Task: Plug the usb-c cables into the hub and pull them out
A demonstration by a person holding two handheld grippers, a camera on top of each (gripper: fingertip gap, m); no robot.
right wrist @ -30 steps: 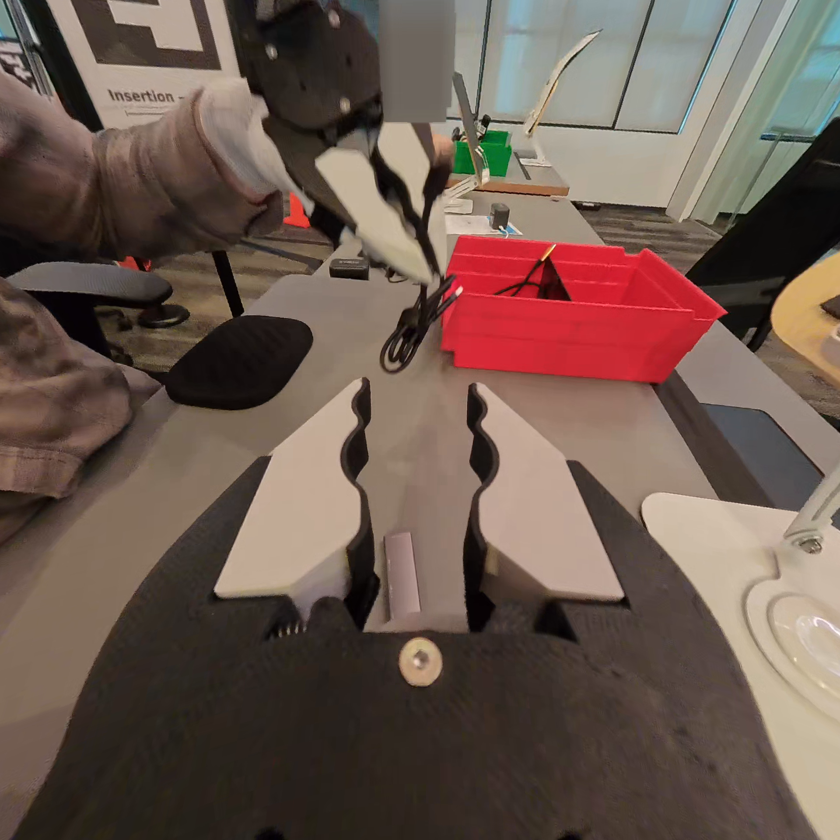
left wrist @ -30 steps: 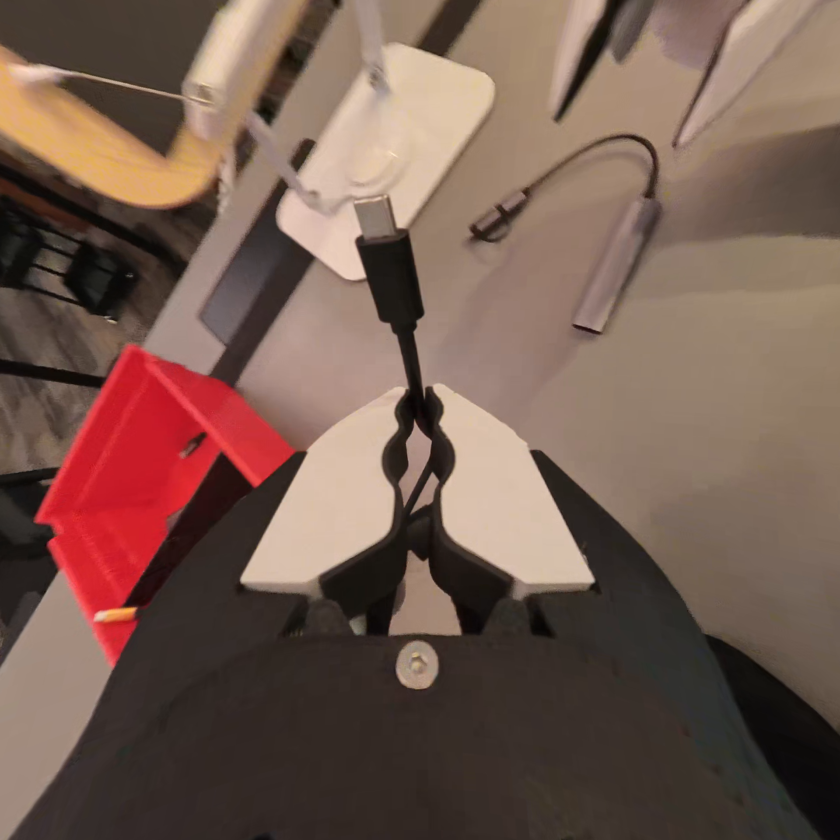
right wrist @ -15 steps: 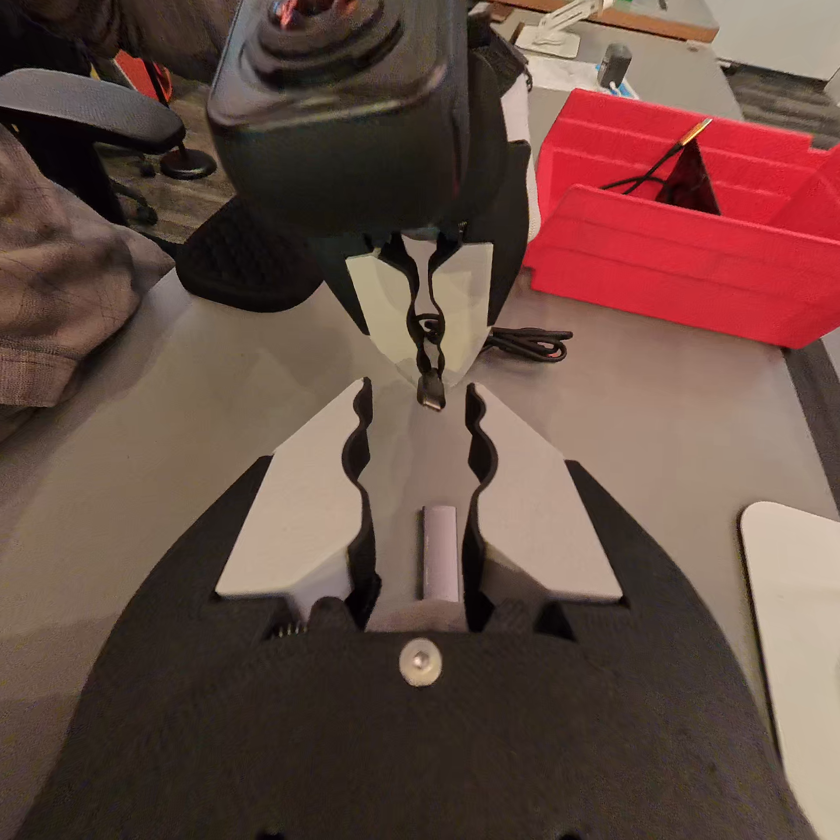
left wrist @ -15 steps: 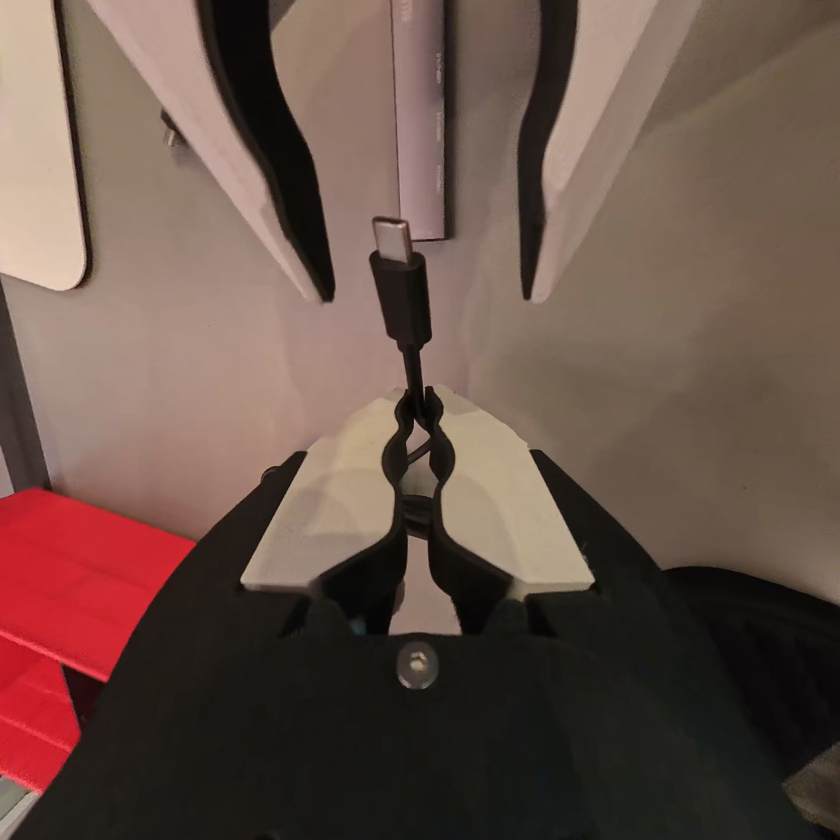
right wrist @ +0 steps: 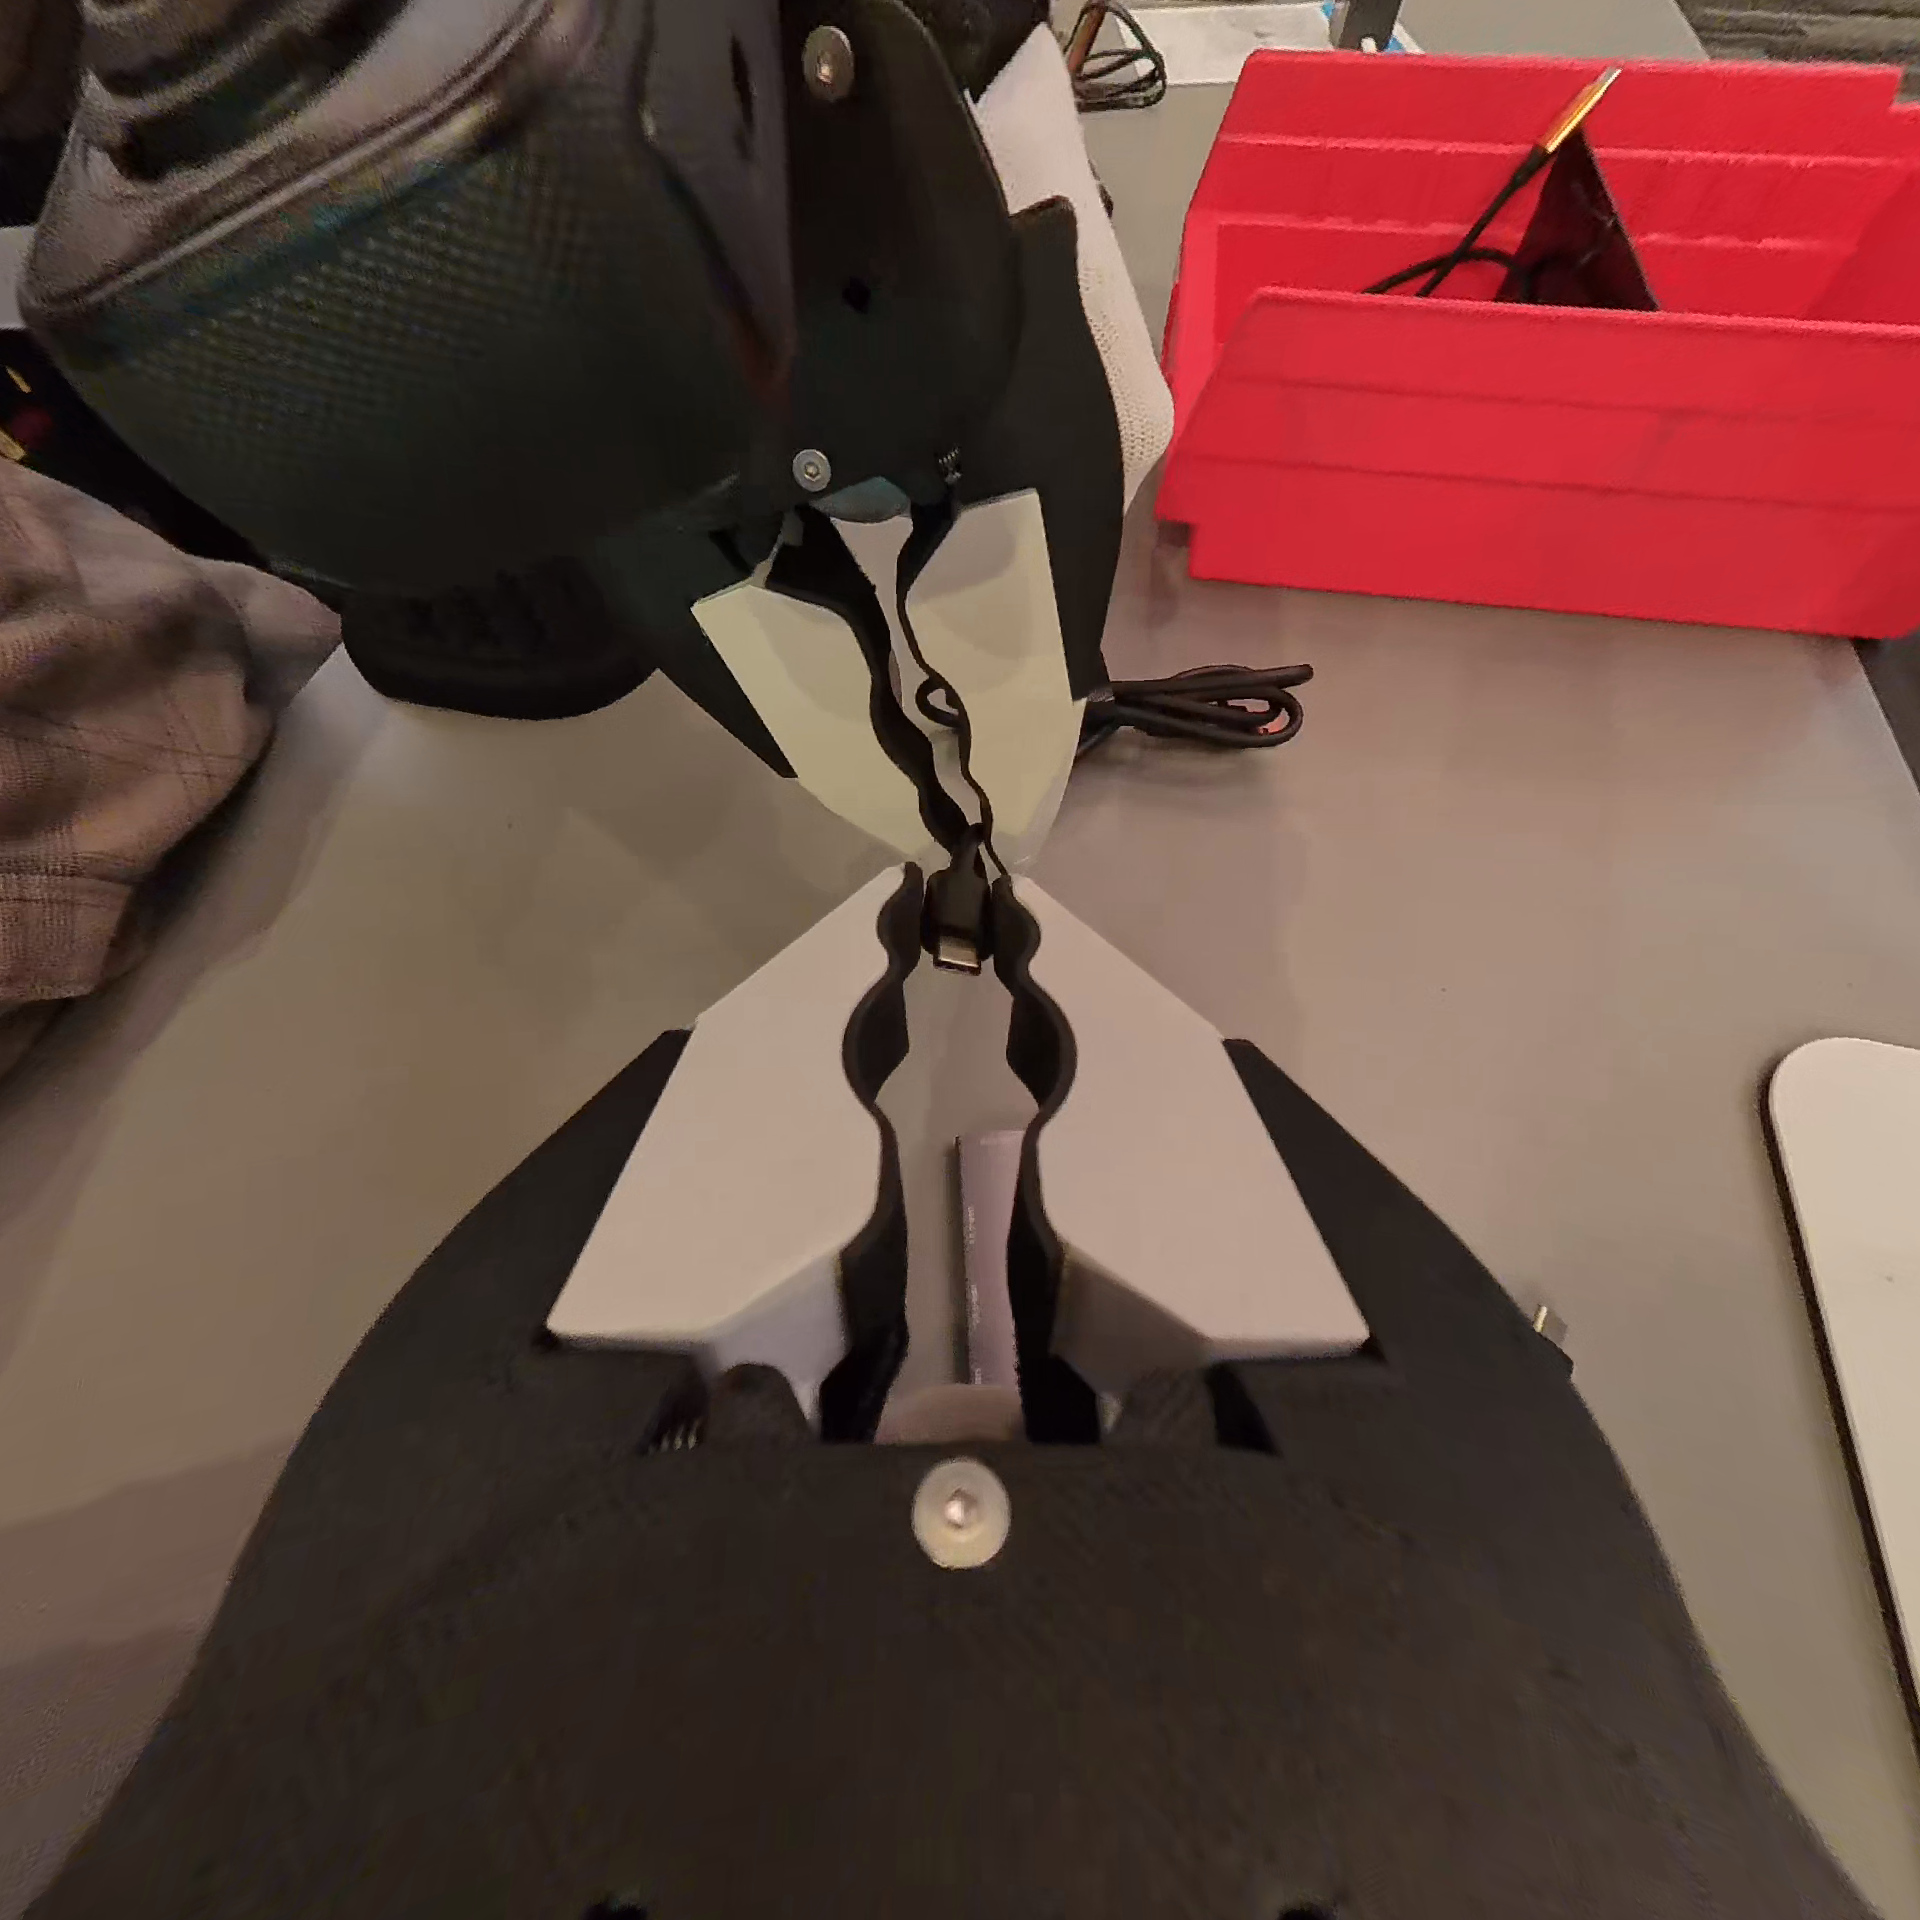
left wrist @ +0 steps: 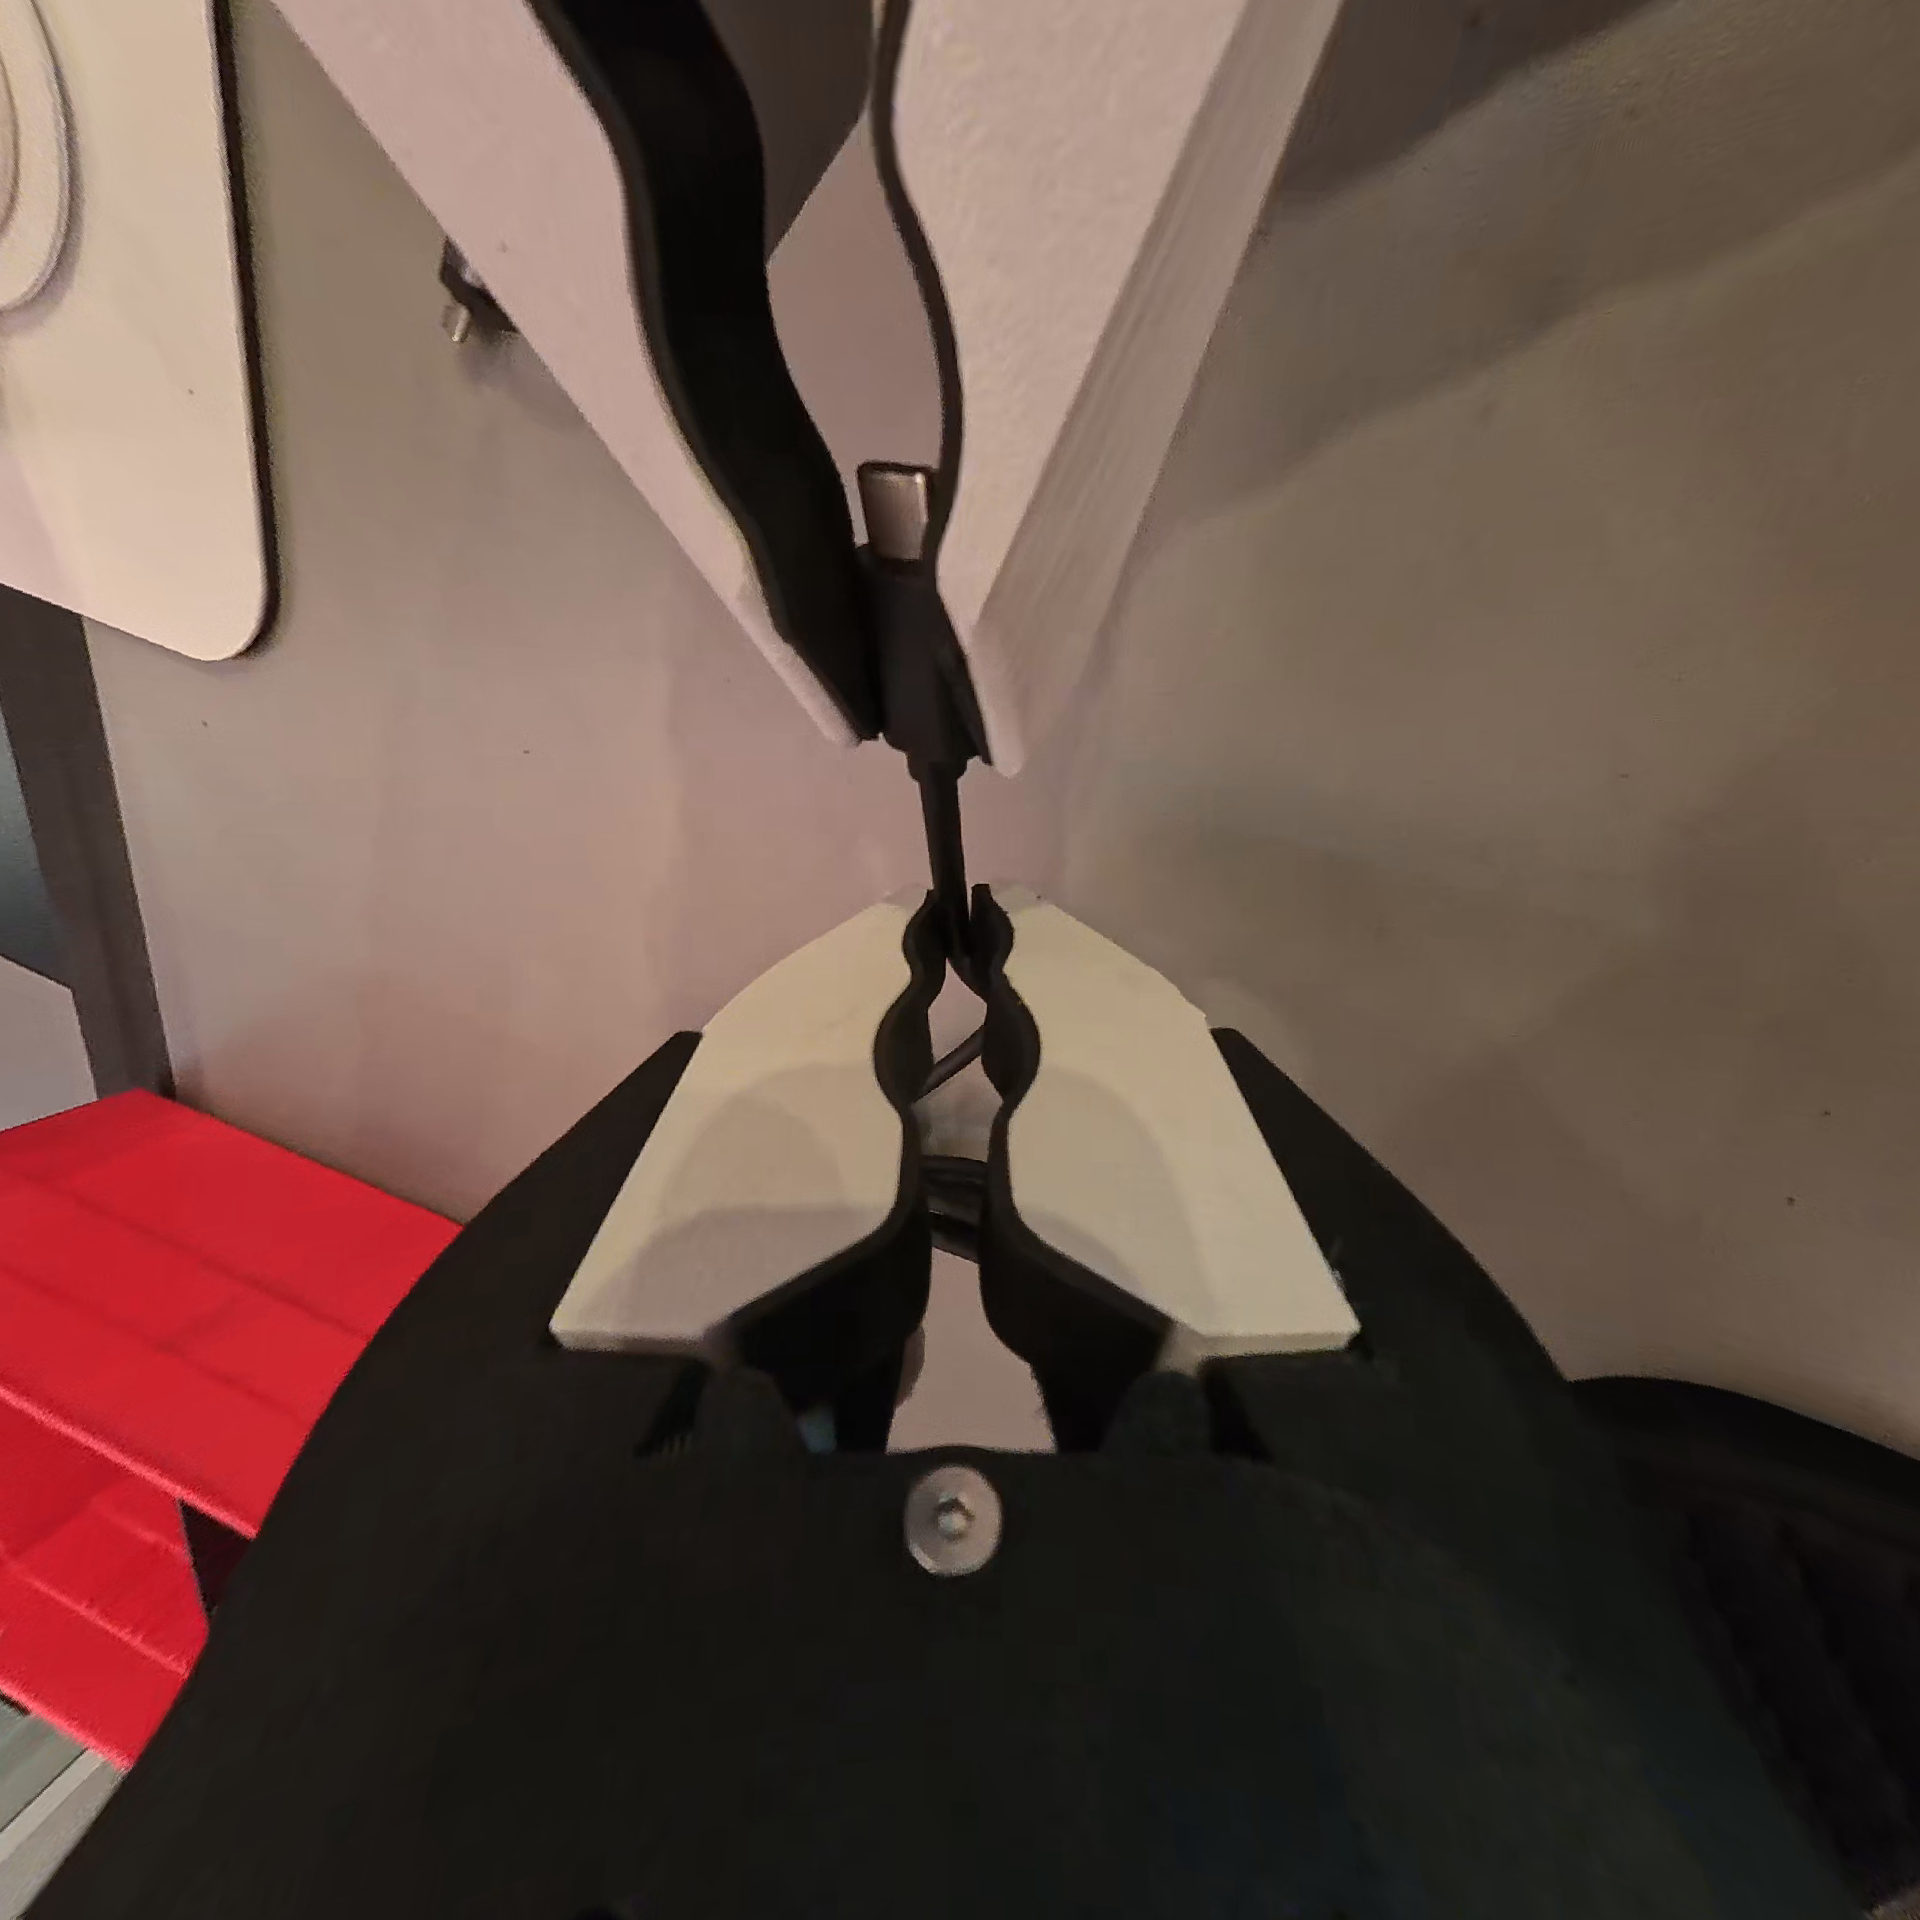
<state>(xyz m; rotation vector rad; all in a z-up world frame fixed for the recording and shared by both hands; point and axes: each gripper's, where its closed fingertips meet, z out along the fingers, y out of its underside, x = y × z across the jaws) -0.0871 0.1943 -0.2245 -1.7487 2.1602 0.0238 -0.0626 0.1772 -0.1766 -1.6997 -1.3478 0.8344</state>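
Note:
My left gripper (left wrist: 951, 914) is shut on a black usb-c cable (left wrist: 940, 831) just behind its plug. The plug (left wrist: 906, 634) points away from me, its metal tip bare. My right gripper (right wrist: 961, 904) faces the left one and is shut on the black plug body (right wrist: 954, 920), tip towards its camera. The right fingers (left wrist: 1039, 416) reach down from the top of the left wrist view; the left fingers (right wrist: 997, 675) show in the right wrist view. The grey hub (right wrist: 987, 1247) lies on the table under the right gripper. The rest of the cable lies coiled (right wrist: 1205, 707) behind.
A red bin (right wrist: 1558, 416) holding another cable stands on the grey table (right wrist: 1455, 883) at the back right; it also shows in the left wrist view (left wrist: 156, 1299). A white lamp base (right wrist: 1860, 1299) is at the right edge. A person's sleeve (right wrist: 104, 727) is at the left. The left gripper's tips are roughly 5 cm from the right gripper's. The grey hub (right wrist: 987, 1247) is about equally far from each gripper, around 9 cm.
The left gripper carried the plug in between the right gripper's open fingers. The right fingers then came together on the plug body. The left grasp on the cable stayed the same.

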